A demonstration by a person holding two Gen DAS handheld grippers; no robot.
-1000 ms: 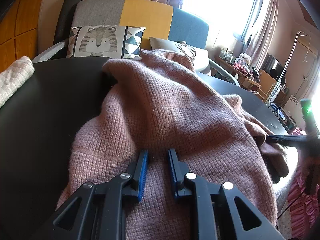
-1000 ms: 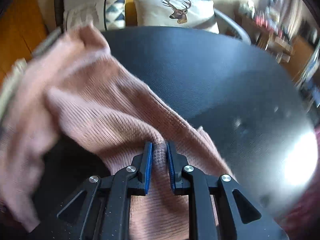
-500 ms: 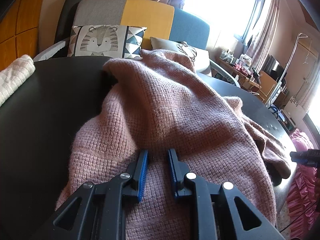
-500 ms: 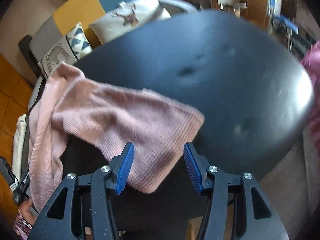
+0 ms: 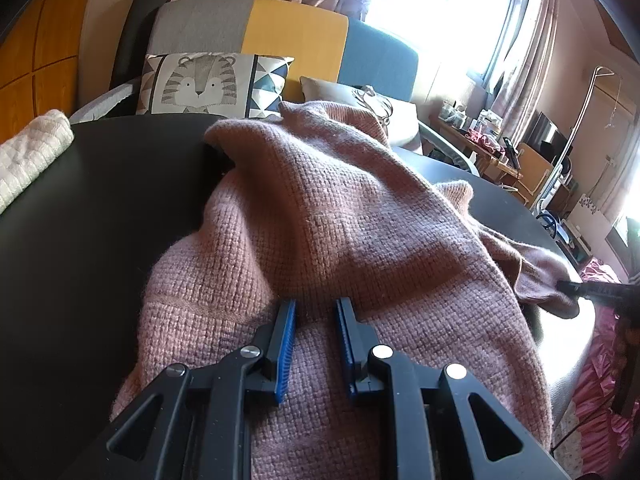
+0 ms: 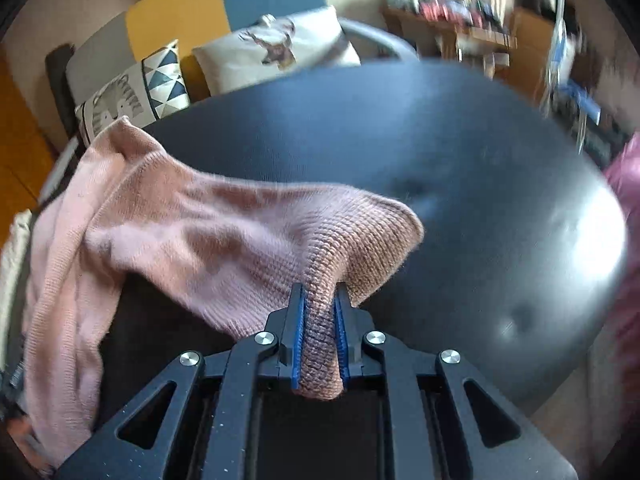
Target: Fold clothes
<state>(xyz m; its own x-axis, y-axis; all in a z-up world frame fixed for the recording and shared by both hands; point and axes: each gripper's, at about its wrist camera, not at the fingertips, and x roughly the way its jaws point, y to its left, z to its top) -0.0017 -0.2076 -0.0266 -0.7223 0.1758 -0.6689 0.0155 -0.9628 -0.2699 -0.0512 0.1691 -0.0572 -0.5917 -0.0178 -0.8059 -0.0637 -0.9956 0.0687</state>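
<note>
Pink knitted sweater lies heaped on the round black table, the left gripper clamped on its near fold, the right gripper closing, pads pinching a raised sleeve end.

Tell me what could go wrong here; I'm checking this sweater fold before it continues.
1. The right hand-held gripper, jaws closing, pinches only a narrow bunch of the pink knitted sweater; it may slip out.
2. That corner lies near the round black table's edge and could drop off.
3. The left hand-held gripper pins the sweater, so pulling may stretch it.
</note>
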